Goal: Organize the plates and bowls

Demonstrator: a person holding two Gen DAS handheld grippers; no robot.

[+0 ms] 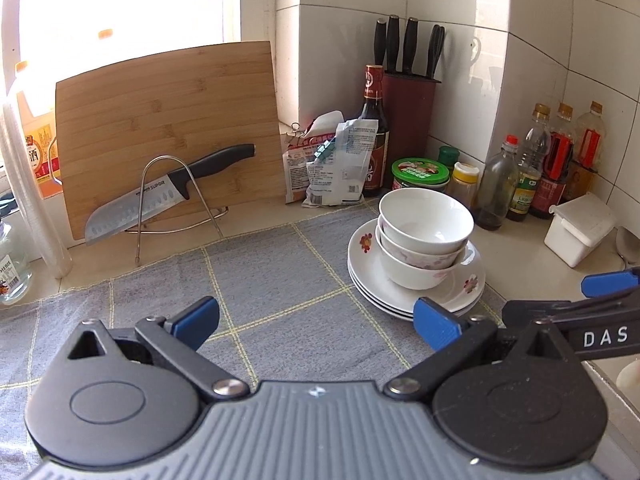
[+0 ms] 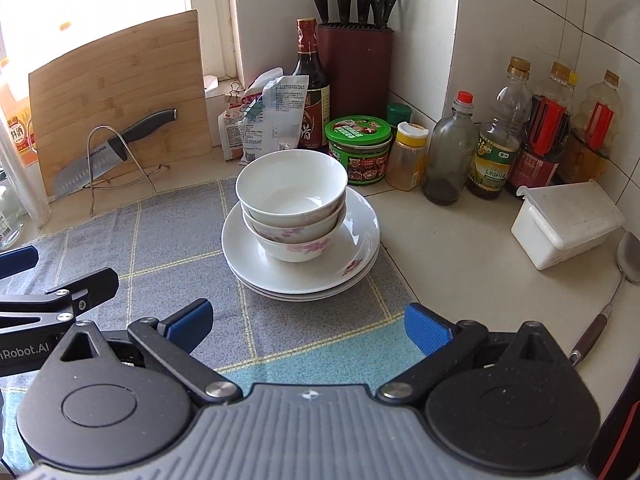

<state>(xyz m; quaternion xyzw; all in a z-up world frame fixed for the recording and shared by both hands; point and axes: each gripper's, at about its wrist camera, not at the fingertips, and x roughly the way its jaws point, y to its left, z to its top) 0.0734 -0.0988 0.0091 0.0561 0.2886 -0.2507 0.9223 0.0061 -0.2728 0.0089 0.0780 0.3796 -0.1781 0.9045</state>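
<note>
Three white bowls (image 1: 424, 236) (image 2: 292, 204) with pink flowers are nested on a stack of white flowered plates (image 1: 372, 276) (image 2: 348, 256), at the right edge of a grey checked cloth (image 1: 280, 292) (image 2: 168, 248). My left gripper (image 1: 316, 322) hovers open over the cloth, left of and nearer than the stack, nothing between its blue pads. My right gripper (image 2: 306, 322) is open and empty too, just in front of the plates. The right gripper's arm (image 1: 592, 312) shows at the right edge of the left wrist view.
Behind the stack stand a green-lidded jar (image 2: 358, 150), sauce bottles (image 2: 496, 148), a knife block (image 2: 356, 68) and clipped bags (image 2: 268, 116). A cutting board (image 1: 168, 128) and a knife on a wire rack (image 1: 168, 192) lean at back left. A white box (image 2: 566, 224) and a ladle (image 2: 616, 280) lie right.
</note>
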